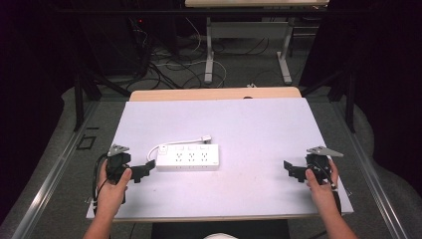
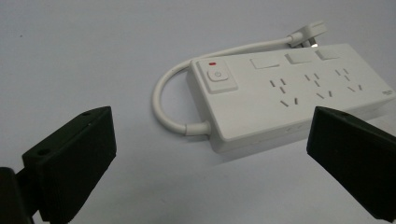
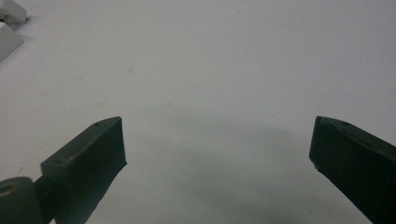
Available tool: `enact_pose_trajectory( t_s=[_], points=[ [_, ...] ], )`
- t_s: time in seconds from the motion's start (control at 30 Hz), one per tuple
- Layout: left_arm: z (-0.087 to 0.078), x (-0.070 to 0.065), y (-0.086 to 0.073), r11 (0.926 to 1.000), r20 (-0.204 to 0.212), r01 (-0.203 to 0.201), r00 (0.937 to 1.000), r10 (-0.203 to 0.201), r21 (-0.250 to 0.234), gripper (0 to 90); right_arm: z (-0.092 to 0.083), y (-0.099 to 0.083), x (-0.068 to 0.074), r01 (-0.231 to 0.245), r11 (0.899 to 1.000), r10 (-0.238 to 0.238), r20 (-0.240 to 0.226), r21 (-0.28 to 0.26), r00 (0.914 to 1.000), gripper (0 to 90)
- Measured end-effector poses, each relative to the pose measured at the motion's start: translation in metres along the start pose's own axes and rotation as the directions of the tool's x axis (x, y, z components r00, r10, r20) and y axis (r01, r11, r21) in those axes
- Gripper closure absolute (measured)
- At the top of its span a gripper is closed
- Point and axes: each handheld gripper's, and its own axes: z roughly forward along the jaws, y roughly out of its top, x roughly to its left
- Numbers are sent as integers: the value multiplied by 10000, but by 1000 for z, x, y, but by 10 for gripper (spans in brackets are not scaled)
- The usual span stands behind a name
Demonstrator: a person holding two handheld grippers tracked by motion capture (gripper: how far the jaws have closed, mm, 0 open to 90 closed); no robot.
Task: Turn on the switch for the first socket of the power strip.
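**Two open grippers, one white power strip**

One power strip (image 1: 187,157) lies flat on the white table (image 1: 259,129) in the high view. It sits left of the middle. The left gripper (image 1: 148,167) is just beside its near end, not touching it as far as I can tell. The right gripper (image 1: 288,167) is well apart, out on the right side. Each one is held by a hand.

In the left gripper view, the black jaws stand wide apart and hold nothing. The strip's end with the switch (image 2: 217,76) lies between them, a bit farther on. Its short white cord (image 2: 164,93) loops around to a plug (image 2: 308,35) behind the strip.

In the right gripper view, the jaws are wide apart too, with bare table between them.

The strip looks hard, smooth and quite light, so it may slide when pushed. I think the best hold is across its two long sides. The bendy cord would flop.
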Motion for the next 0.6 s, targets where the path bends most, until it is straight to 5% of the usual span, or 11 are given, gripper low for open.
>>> enact_pose_trajectory(
  t_s=[0.4,0.6],
  points=[
    [0,21,-13,9989,-383,468,9982,-469,-38,15,0,0,0,-14,10000,14,-3,1,10000,33],
    [2,29,-19,9992,-731,396,9965,-402,-98,16,0,0,0,-3,10000,3,2,0,10000,33]
  ],
)
